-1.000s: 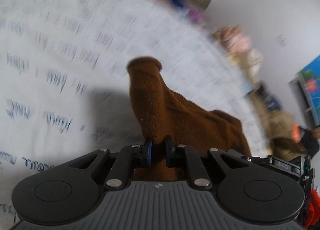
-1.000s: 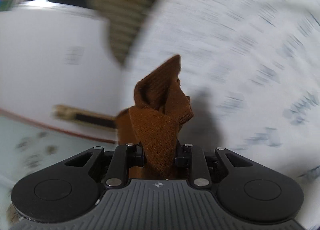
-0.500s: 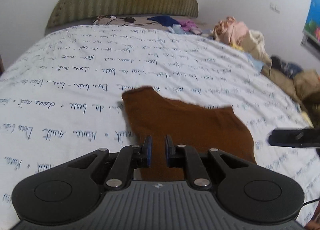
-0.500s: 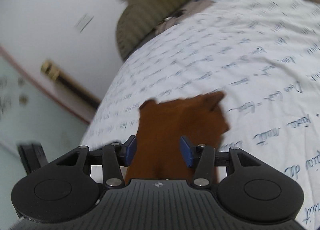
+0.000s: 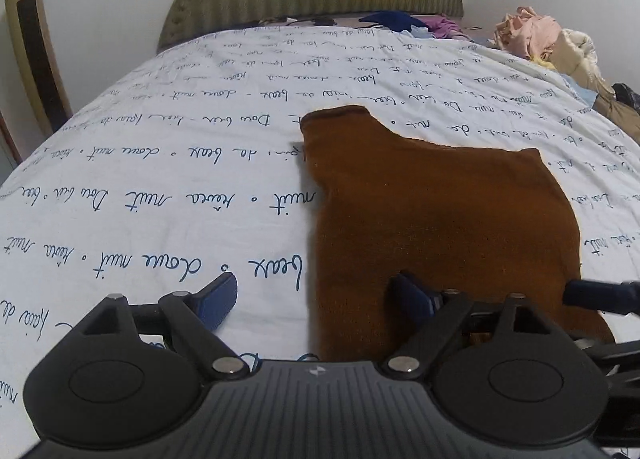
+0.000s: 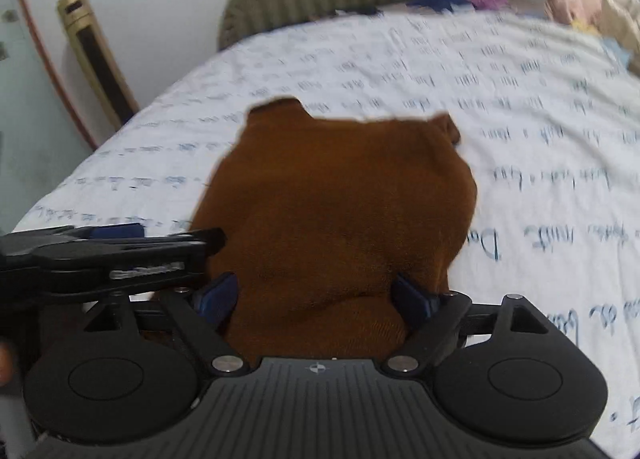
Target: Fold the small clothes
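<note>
I've let go with both: my left gripper (image 5: 314, 299) and right gripper (image 6: 316, 295) now gape wide over the brown garment (image 5: 432, 227) lying flat on the bedsheet (image 5: 160, 187).

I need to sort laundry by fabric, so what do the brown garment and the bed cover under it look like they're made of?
The brown garment looks like a soft knit, perhaps wool or fleece: matte, slightly fuzzy surface, with fine ribbing near the right gripper. The bed cover looks like thin woven cotton or a blend: smooth, matte, lightly creased, printed with blue handwriting. Neither fibre can be confirmed by sight.
</note>
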